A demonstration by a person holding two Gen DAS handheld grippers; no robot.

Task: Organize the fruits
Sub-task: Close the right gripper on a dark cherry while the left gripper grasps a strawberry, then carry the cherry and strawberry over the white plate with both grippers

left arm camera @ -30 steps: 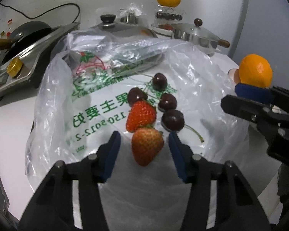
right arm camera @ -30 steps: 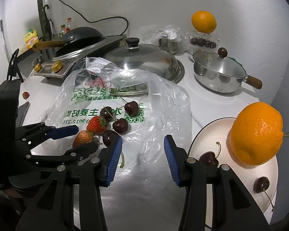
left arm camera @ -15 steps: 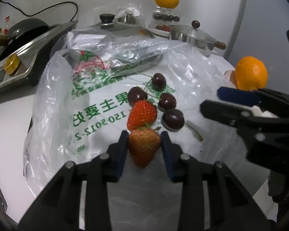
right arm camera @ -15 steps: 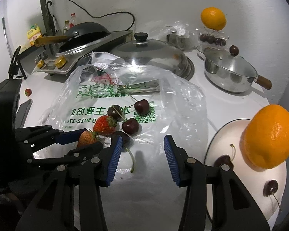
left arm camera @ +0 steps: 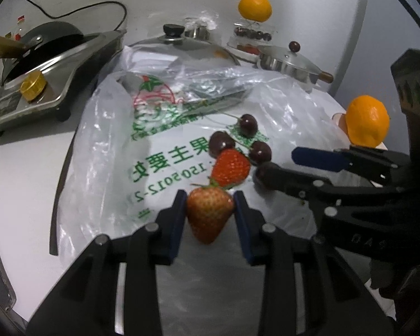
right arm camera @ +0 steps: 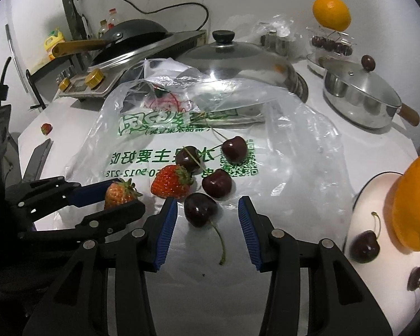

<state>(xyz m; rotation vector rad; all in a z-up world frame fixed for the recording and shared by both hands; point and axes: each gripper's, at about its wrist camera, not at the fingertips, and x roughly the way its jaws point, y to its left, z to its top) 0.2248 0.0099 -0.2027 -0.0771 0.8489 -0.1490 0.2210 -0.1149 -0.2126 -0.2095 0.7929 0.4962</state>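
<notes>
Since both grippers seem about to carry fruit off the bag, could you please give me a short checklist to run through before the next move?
1. Left gripper shut on the pale strawberry: ok, both pads touch its sides.
2. Berry gripped centrally: ok, though its tip hangs below the pads.
3. Red strawberry free of the left gripper: ok, it lies just beyond.
4. Right gripper open around the nearest cherry: ok, not closed yet.
5. Cherry's stem clear of the pads: ok, it trails back between the fingers.
6. Room on the plate beside the orange: ok, bare patches show.
</notes>
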